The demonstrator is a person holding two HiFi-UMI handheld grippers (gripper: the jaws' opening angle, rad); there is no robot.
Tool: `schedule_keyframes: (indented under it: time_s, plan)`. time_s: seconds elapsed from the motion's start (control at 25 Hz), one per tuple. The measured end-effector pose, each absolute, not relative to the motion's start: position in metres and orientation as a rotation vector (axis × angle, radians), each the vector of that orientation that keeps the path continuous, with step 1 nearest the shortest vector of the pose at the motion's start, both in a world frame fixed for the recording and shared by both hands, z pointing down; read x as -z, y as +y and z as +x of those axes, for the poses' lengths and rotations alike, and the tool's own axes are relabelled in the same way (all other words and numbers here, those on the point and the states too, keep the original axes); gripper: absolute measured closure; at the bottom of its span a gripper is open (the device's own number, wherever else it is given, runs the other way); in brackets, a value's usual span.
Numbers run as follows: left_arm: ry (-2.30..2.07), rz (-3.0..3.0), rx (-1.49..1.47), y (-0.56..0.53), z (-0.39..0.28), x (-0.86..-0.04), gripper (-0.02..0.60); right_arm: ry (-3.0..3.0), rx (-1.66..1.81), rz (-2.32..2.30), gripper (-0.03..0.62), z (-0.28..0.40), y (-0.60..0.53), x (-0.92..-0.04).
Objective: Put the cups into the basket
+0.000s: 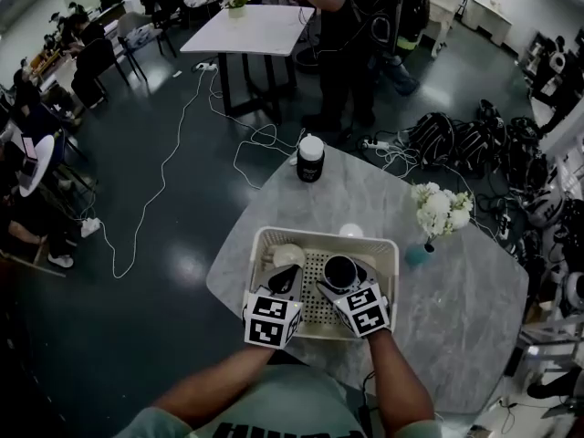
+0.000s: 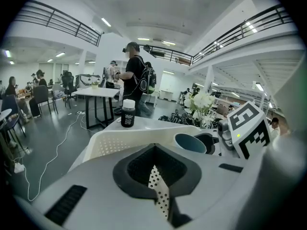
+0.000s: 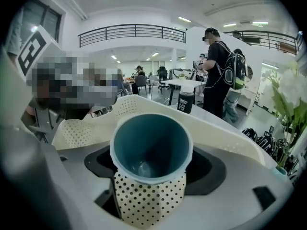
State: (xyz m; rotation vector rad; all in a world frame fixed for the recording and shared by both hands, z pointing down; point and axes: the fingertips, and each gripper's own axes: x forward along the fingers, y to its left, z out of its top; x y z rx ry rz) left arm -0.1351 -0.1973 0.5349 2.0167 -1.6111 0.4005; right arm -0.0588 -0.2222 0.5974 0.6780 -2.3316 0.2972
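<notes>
A cream perforated basket [image 1: 383, 249] stands on the grey marble table [image 1: 456, 308]. My right gripper [image 1: 341, 283] is shut on a teal cup [image 1: 340, 270], which it holds upright over the basket's right half. In the right gripper view the teal cup [image 3: 150, 145] sits between the dotted pads [image 3: 148, 200] with its mouth facing the camera. A cream cup [image 1: 288, 255] lies in the basket's left half. My left gripper [image 1: 286, 279] is just behind that cup, and its jaws [image 2: 154, 174] are shut with nothing between them. From there the teal cup [image 2: 190, 143] shows to the right.
A dark jar with a white lid [image 1: 310, 159] stands at the table's far edge. A small white round object [image 1: 351, 231] sits just beyond the basket. A teal vase of white flowers [image 1: 438, 213] is on the right. A person [image 1: 351, 35] stands by a white table [image 1: 251, 30], and cables lie on the floor.
</notes>
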Motion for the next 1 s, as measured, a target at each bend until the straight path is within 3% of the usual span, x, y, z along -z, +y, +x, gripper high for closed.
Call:
schedule_keyframes:
  time_s: [1.0]
  plan:
    - [-1.592, 2.014, -0.411, -0.203, -0.137, -0.539, 0.575, -2.216, -0.225, 0.581, 0.198, -0.048, -0.222, -0.641]
